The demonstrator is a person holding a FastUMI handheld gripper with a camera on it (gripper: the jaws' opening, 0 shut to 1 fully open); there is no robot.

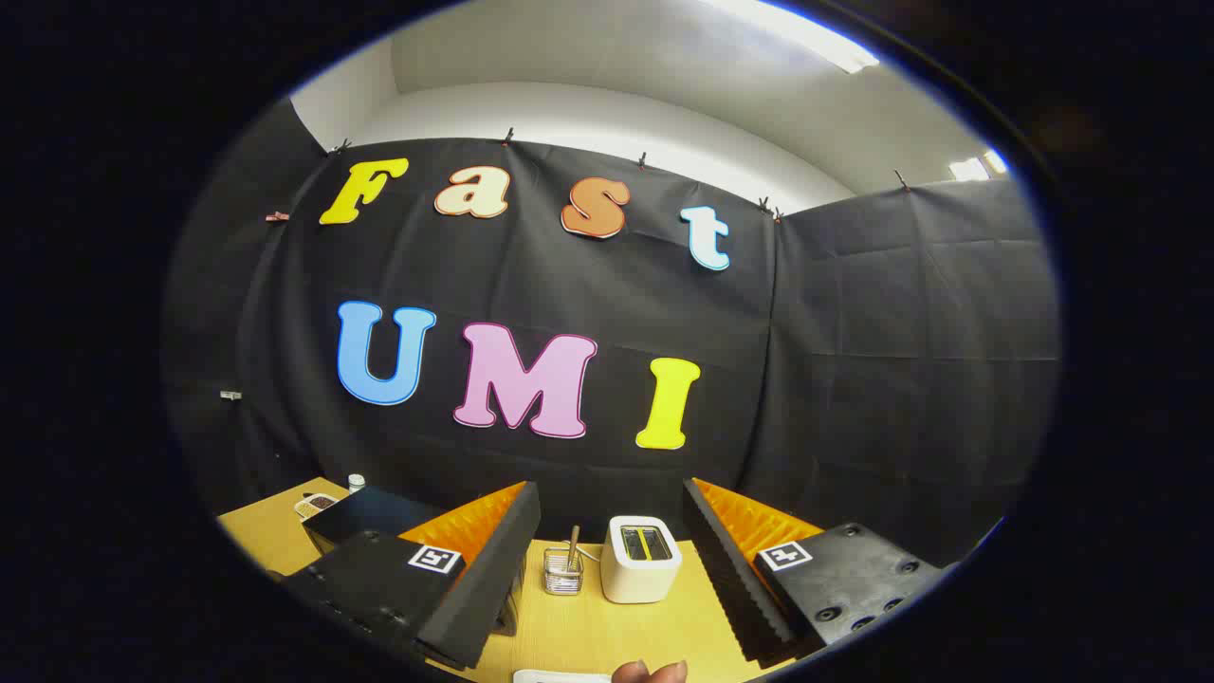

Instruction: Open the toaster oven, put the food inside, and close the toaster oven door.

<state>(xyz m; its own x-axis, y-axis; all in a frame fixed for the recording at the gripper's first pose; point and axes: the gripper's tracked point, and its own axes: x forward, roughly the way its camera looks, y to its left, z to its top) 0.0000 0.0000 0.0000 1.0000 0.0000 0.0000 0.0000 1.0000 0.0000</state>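
1. The claw point(607, 569) hangs above the desk point(588, 631), its fingers spread wide with nothing between them.
2. A white toaster point(641, 560) stands on the desk just ahead, between the fingers.
3. Left of the toaster sits a small clear holder point(563, 571) with a stick in it.
4. At the far left a dark box point(365, 512) rests by a small bottle point(356, 482).
5. A fingertip point(650, 672) shows at the near edge.

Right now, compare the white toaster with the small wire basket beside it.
The white toaster is solid-walled and larger; the wire basket is see-through mesh and smaller. The toaster's top has slots; the basket is open-topped with a brown stick standing in it. Both stand upright on the wooden table, beyond the open gripper.
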